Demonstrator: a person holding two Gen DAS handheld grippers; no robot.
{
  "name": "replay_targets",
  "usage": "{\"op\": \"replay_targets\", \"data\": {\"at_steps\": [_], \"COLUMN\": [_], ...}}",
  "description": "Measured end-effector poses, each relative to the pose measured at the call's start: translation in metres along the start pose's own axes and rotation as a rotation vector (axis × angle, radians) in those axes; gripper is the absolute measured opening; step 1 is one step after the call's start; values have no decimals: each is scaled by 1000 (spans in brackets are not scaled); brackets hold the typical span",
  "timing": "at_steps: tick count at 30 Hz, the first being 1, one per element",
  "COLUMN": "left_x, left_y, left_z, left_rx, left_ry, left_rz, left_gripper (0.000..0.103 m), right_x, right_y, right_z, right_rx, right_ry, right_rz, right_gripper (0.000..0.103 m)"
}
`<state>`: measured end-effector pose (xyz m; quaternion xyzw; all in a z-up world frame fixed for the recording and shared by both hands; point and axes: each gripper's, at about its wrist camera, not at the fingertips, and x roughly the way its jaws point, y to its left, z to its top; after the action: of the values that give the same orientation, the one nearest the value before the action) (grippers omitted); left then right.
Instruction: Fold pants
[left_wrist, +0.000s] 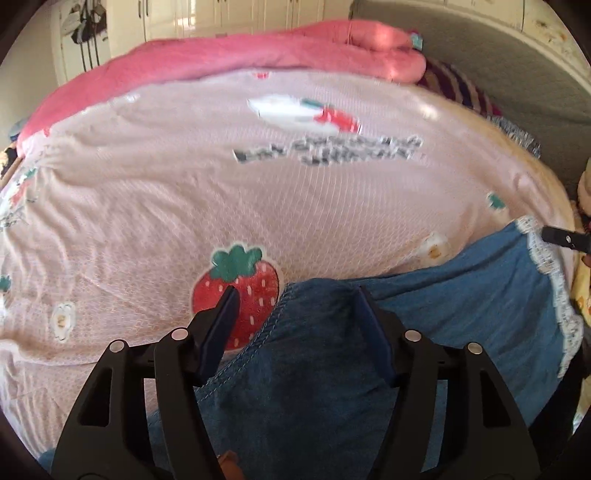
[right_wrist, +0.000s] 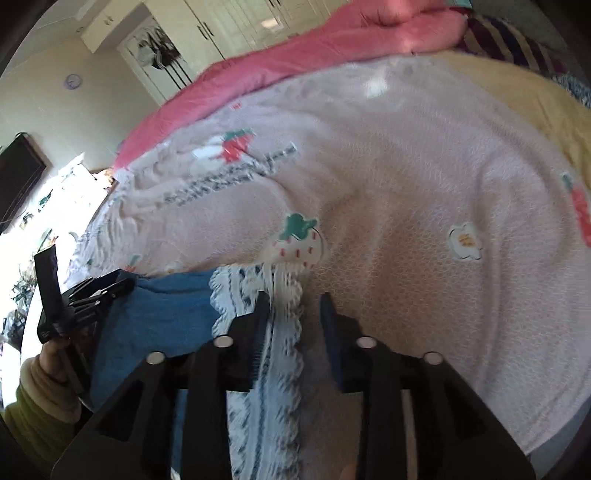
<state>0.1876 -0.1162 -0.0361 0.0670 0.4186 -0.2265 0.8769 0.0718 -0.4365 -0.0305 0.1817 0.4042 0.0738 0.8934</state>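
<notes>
Blue pants (left_wrist: 461, 295) on strawberry-print bedspread (left_wrist: 184, 184); left gripper (left_wrist: 295, 295) open over the hem, right gripper (right_wrist: 293, 299) open astride lace trim (right_wrist: 266, 354).

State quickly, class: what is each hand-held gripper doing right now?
Left hand-held gripper: jaws apart over the blue pants, not pressing them.
Right hand-held gripper: jaws apart, white lace hem between them, not clamped.
</notes>
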Motion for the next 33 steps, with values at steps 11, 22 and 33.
{"op": "replay_targets", "data": {"at_steps": [11,22,33], "left_x": [-86,-83,-80], "left_y": [-14,-20,-9], "left_z": [-76,-117,-121], "left_rx": [-20,9,-17], "left_ry": [-70,70,81], "left_rz": [13,65,50], "left_gripper": [65,66,67], "right_x": [-55,-46,-36], "right_y": [18,45,24], "right_z": [-95,-108,-123], "right_rx": [-41,-166,-118], "right_ry": [65,117,214], "right_rz": [48,3,-65], "right_gripper": [51,6,6]}}
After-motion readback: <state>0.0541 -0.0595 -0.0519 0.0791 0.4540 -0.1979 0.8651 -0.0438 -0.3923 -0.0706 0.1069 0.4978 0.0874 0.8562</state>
